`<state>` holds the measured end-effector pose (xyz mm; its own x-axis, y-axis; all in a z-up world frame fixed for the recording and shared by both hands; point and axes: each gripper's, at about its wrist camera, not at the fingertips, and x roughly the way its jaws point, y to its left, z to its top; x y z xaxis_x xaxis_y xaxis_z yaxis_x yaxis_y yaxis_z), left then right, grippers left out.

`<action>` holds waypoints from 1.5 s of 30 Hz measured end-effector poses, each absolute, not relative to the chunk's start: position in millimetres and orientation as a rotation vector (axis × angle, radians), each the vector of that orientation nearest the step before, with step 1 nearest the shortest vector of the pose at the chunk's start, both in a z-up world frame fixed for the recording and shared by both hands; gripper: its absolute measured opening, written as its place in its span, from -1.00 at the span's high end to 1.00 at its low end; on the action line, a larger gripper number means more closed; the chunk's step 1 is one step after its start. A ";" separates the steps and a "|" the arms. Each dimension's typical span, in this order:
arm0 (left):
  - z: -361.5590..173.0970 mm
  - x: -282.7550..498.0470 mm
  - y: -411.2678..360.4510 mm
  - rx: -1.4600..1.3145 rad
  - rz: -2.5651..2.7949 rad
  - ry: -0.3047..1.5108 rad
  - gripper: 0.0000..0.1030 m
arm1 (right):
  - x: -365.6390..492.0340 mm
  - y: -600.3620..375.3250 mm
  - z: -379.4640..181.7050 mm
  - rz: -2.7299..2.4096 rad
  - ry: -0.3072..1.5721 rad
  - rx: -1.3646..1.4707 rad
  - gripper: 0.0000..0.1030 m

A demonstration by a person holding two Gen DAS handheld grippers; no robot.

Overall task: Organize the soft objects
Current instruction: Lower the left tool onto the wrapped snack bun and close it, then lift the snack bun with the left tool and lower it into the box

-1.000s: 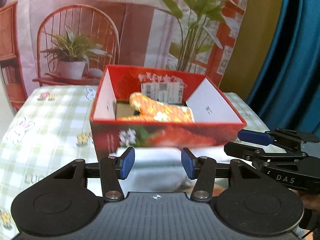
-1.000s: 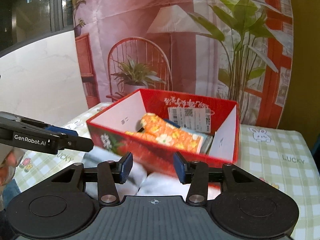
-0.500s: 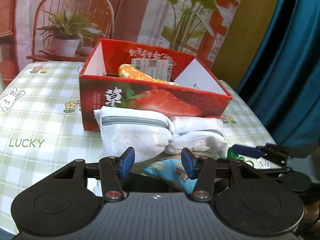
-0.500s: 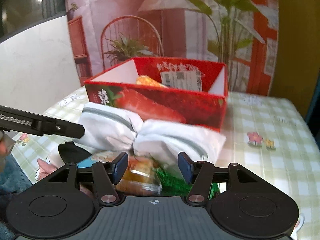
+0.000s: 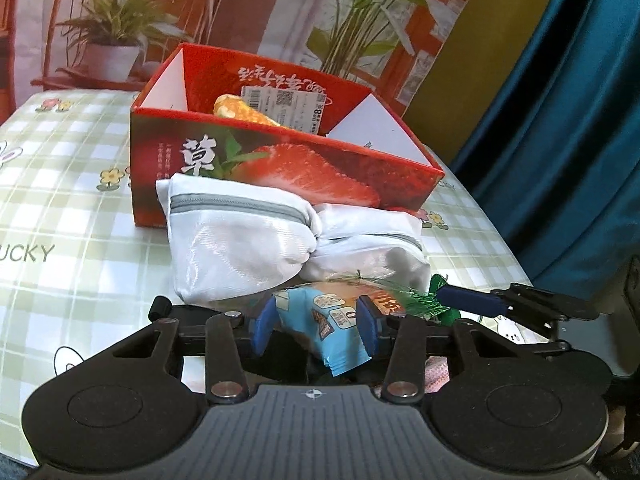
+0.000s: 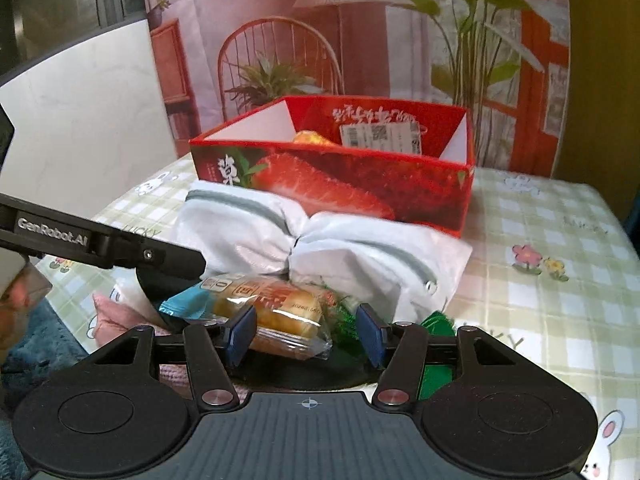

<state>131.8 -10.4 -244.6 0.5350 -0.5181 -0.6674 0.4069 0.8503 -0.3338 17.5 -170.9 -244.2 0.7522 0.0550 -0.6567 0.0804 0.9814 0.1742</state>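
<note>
The snack packet [image 5: 334,322] lies at the table's near edge, in front of the white pouches [image 5: 280,240] and red box [image 5: 280,152], crosswise to both tools. The left gripper [image 5: 316,326] is closing around its blue end; the right gripper [image 6: 306,330] straddles the clear end, jaws apart.

**Checked tabletop with a box and soft items**

A table [image 5: 72,216] is wearing a green-and-white checked cloth printed with rabbits, flowers and the word LUCKY. A red strawberry-print box [image 5: 280,168] is sitting on it. Just in front, touching the box, two white zippered pouches [image 5: 240,240] are lying side by side. Nearer still, a blue snack packet [image 5: 324,320] is resting among other items.
</note>
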 end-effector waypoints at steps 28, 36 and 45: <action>-276.4 163.1 -22.6 -0.215 -0.622 0.983 0.16 | 45.2 -196.4 -269.0 0.105 0.820 0.487 0.10; -289.2 175.4 -18.4 -0.276 -0.616 1.013 0.05 | 60.0 -193.1 -278.6 0.141 0.858 0.491 0.05; -293.3 173.6 -18.6 -0.276 -0.625 1.018 0.05 | 58.3 -183.1 -279.6 0.146 0.871 0.445 0.03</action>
